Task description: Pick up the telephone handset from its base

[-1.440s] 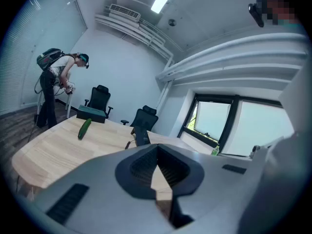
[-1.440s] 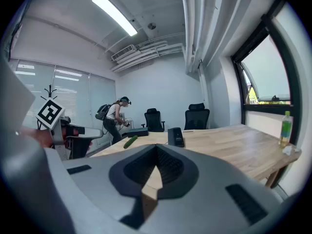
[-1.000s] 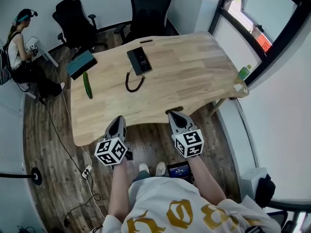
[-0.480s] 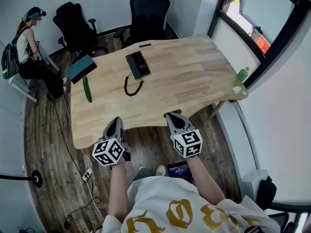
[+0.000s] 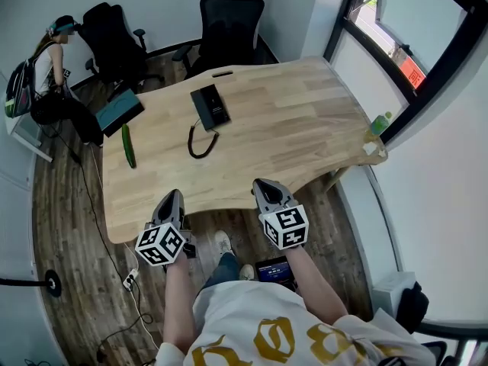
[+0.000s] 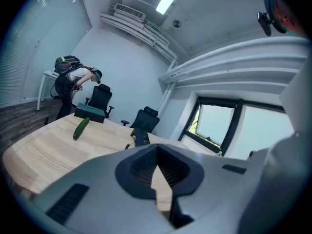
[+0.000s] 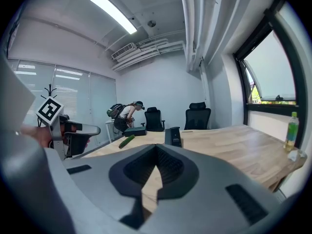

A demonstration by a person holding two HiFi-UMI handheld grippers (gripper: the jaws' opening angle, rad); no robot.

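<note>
The black telephone (image 5: pixel 210 106) lies flat on the far middle of the wooden table (image 5: pixel 305 128), with its handset on the base and its coiled cord (image 5: pixel 200 141) looping toward me. In the right gripper view the telephone (image 7: pixel 173 136) stands straight ahead, well beyond the jaws. The left gripper view has the telephone (image 6: pixel 141 138) small in the distance. My left gripper (image 5: pixel 171 201) and right gripper (image 5: pixel 266 188) hover at the table's near edge. Both are shut and hold nothing.
A green cucumber (image 5: pixel 127 145) and a dark teal box (image 5: pixel 119 111) lie at the table's left end. A green bottle (image 5: pixel 380 122) stands at the right corner. Office chairs (image 5: pixel 229 21) line the far side. A person (image 5: pixel 46 75) bends over at the back left.
The head view has shifted, so table and telephone sit further left in the picture. Both grippers have drifted left with it and stay shut. The person at the back left has bent lower.
</note>
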